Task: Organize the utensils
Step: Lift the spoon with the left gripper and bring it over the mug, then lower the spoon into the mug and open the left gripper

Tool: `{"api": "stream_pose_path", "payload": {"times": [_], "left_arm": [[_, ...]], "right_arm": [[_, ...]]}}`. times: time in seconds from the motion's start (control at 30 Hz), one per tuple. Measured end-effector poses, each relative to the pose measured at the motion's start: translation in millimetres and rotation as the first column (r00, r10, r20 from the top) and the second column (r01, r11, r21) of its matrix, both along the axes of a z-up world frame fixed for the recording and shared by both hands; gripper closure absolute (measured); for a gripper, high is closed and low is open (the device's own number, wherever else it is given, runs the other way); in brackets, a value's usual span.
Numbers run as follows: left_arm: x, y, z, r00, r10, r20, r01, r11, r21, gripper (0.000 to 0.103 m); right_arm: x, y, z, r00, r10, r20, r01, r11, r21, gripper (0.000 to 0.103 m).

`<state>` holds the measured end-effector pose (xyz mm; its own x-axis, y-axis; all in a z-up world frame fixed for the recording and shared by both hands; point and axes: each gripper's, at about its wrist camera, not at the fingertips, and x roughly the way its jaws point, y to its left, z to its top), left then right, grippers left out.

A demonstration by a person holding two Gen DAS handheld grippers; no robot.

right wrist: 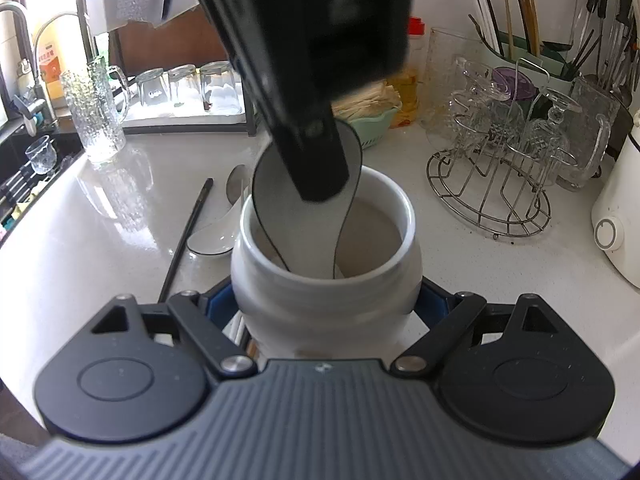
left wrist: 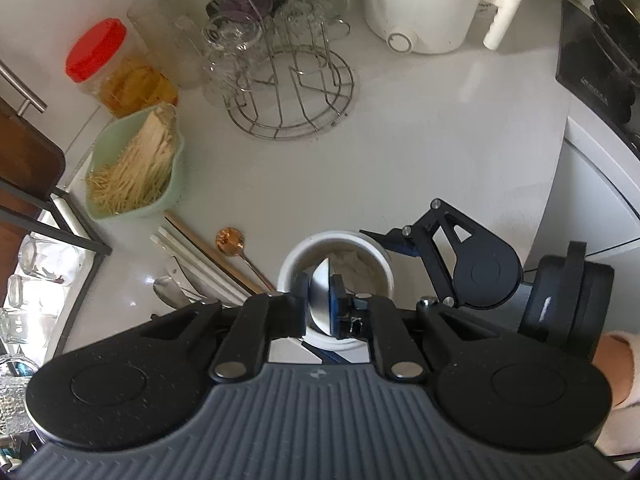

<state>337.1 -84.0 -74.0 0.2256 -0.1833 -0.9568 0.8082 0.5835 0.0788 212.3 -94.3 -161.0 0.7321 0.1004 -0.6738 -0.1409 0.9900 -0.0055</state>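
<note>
A white ceramic jar stands on the counter, and my right gripper is shut on its sides. My left gripper points down over the jar, shut on a white black-rimmed spoon. In the right wrist view that spoon is held bowl up with its handle down inside the jar mouth. Left of the jar lie white chopsticks, wooden chopsticks, a copper spoon, a metal spoon, another white spoon and a black chopstick.
A wire rack of glasses stands behind the jar. A green bowl of sticks and a red-lidded jar sit at the left, a white cooker at the back, a black stove at the right. The sink is far left.
</note>
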Motion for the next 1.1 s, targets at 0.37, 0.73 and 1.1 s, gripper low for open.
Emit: {"api": "stream_pose_path", "payload": {"times": [0.37,0.73,1.1], "left_arm": [[4,-3,-13,1.000,0.011,-0.028,-0.011,1.000,0.000,0.090],[15,8,-9,0.994,0.085,-0.069,-0.089,0.994,-0.055,0.076],[18,28,13,0.981,0.179,-0.076,-0.190,0.967,-0.171,0.065]], "right_arm": [[0,0,0,1.000,-0.002,0.003,0.002,1.000,0.002,0.012],[-1,1,0,1.000,0.000,0.007,0.000,1.000,0.003,0.012],[-1,1,1,1.000,0.003,0.006,-0.003,1.000,0.003,0.012]]}}
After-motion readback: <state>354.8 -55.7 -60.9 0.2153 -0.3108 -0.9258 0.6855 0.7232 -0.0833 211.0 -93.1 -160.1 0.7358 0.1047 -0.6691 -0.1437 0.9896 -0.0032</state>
